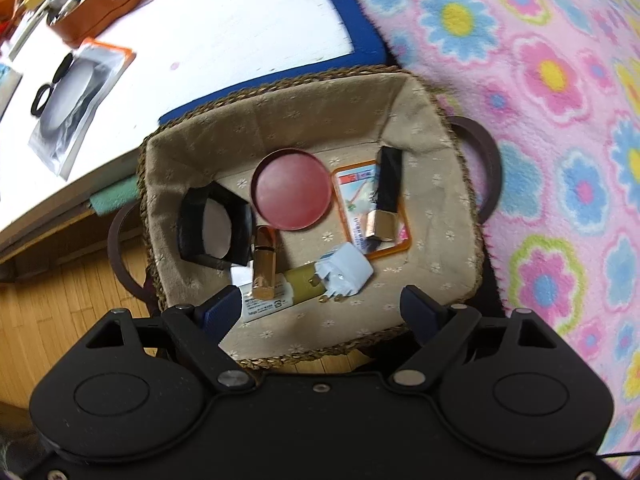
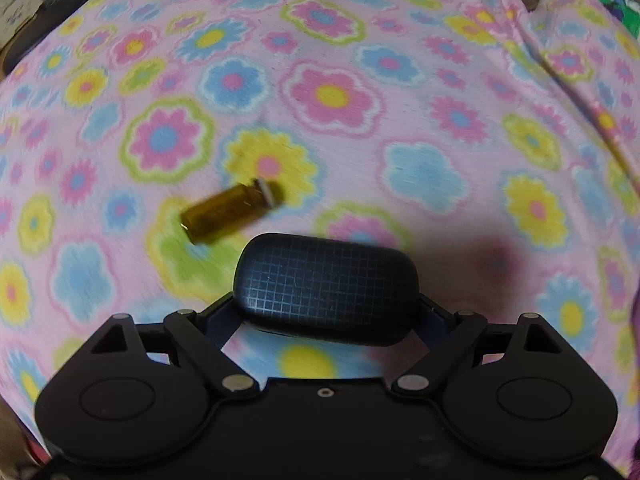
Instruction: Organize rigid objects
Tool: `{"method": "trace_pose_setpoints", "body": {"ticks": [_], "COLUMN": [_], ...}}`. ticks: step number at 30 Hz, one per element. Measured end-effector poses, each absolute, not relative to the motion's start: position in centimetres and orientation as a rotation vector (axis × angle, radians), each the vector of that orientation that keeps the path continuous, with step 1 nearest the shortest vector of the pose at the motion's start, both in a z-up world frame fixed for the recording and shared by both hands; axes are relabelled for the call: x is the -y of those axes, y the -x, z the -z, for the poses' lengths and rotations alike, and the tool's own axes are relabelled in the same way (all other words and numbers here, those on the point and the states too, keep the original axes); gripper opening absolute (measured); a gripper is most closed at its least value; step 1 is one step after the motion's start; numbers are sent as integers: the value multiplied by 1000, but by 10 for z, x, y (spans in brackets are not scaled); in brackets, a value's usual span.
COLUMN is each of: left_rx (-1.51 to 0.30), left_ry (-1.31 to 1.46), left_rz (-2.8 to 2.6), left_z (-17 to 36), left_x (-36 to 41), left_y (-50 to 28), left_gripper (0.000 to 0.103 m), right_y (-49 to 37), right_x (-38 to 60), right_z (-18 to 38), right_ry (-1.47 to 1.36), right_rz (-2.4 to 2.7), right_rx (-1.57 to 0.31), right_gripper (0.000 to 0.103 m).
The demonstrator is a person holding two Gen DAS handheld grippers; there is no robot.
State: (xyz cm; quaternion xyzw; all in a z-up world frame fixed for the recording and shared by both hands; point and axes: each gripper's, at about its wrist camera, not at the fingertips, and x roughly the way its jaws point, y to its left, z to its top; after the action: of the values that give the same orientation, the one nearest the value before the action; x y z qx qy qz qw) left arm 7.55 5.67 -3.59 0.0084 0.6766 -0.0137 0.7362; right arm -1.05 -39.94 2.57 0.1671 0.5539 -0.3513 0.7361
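Note:
In the left wrist view, a woven basket (image 1: 404,92) with beige lining holds a red round lid (image 1: 291,190), a black box (image 1: 214,226), a gold lipstick (image 1: 265,264), a black and gold lipstick (image 1: 385,194) on an orange-framed card (image 1: 352,196), a white plug adapter (image 1: 345,274) and a yellow-white tube (image 1: 280,296). My left gripper (image 1: 322,306) is open and empty above the basket's near edge. In the right wrist view, my right gripper (image 2: 326,296) is shut on a dark blue rounded case (image 2: 326,286) above the flowered blanket. A small amber vial (image 2: 230,213) lies on the blanket, ahead and to the left.
A pink flowered blanket (image 1: 540,80) lies right of the basket and fills the right wrist view (image 2: 440,120). A white table (image 1: 224,36) behind the basket carries a brown leather holder (image 1: 100,4) and a plastic packet (image 1: 76,100). Wooden floor (image 1: 60,300) shows at lower left.

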Motion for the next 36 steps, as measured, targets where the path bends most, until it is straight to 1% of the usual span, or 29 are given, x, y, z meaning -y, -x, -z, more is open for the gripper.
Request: {"method": "trace_pose_setpoints", "body": {"ticks": [7, 11, 16, 18, 21, 29, 36], "left_rx": [-1436, -1438, -1427, -1421, -1407, -1430, -1427], "left_ry": [-76, -69, -60, -80, -121, -129, -106], "left_rz": [91, 152, 274, 303, 326, 363, 360], "left_z": [16, -3, -37, -46, -54, -42, -28], "left_x": [-20, 18, 86, 120, 171, 290, 349], "left_y": [-70, -66, -69, -71, -76, -91, -103], "left_gripper": [83, 83, 83, 86, 86, 89, 89], "right_y": [66, 74, 91, 95, 97, 114, 129], "right_x": [403, 410, 416, 419, 421, 425, 423], "right_z": [-28, -27, -23, -22, -23, -22, -22], "right_ry": [-276, -279, -249, -260, -239, -212, -188], "right_rz": [690, 627, 615, 595, 568, 509, 488], "right_rx": [-1251, -1261, -1221, -1209, -1192, -1133, -1088], "right_gripper": [89, 89, 89, 89, 89, 89, 90]}}
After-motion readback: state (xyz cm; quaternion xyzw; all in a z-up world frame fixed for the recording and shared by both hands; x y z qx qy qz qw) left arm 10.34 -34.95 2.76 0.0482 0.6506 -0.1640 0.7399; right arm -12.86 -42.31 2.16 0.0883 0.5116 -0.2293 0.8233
